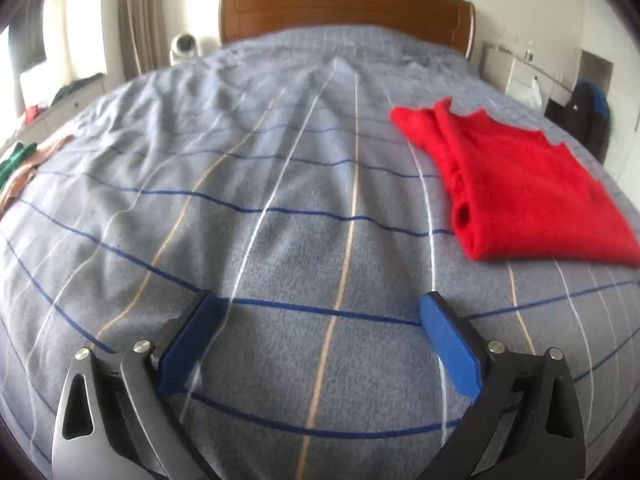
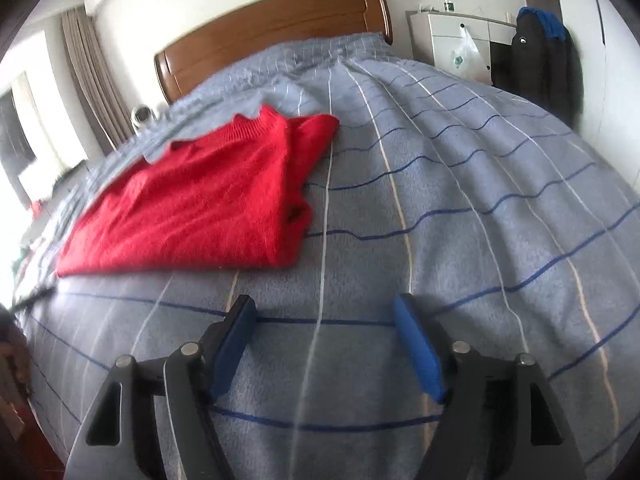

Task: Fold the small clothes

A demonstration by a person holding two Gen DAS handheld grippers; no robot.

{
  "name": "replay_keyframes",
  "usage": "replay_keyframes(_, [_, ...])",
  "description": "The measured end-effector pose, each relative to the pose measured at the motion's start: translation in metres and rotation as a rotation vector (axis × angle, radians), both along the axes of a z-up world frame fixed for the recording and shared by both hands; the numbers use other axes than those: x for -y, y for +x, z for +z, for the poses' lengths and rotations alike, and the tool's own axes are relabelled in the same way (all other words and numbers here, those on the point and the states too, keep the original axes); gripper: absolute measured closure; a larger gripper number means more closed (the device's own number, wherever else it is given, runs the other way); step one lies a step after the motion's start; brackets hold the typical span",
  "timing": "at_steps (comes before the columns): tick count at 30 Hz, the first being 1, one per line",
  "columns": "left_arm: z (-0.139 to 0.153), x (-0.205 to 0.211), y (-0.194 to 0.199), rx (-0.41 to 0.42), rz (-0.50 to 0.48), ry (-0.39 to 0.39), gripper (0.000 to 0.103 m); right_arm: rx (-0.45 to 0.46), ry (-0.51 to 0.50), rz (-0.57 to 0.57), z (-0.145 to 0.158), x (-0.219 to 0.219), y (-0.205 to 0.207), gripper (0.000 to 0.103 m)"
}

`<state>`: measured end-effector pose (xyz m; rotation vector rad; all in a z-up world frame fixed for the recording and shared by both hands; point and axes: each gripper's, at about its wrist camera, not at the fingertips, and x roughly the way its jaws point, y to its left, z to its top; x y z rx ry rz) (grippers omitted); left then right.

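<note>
A red knitted sweater [image 1: 520, 188] lies folded flat on the grey-blue checked bedspread [image 1: 260, 200]. In the left wrist view it is ahead and to the right of my left gripper [image 1: 320, 306], whose blue pads stand wide apart over bare blanket with nothing between them. In the right wrist view the same sweater [image 2: 200, 200] lies ahead and to the left of my right gripper [image 2: 324, 308], which is open too, pads clear of the cloth. Neither gripper touches the sweater.
A wooden headboard [image 1: 344, 8] closes the far end of the bed. Other clothes [image 1: 20, 168] lie at the bed's left edge. A white cabinet [image 2: 452, 36] with a hanging plastic bag and a dark jacket [image 2: 544, 56] stand to the right. Curtains [image 2: 92, 80] and a window are at left.
</note>
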<state>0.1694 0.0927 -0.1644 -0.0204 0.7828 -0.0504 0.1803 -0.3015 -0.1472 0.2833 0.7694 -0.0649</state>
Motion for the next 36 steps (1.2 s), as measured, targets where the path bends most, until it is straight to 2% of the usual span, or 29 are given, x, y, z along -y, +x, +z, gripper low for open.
replay_keyframes(3, [0.0008, -0.0001, -0.0003, -0.003, 0.003, 0.006, 0.001, 0.021, -0.005, 0.01, -0.0013, -0.0045, -0.0037, 0.025])
replay_keyframes(8, [0.001, 0.0007, -0.0001, -0.002, 0.004, 0.011, 0.001, 0.025, -0.031, 0.006, -0.0026, -0.009, -0.0037, 0.025])
replay_keyframes(36, [-0.002, 0.0003, 0.0012, 0.001, 0.008, 0.023, 0.001, 0.03, -0.023, 0.008, -0.002, -0.0054, -0.0041, 0.025])
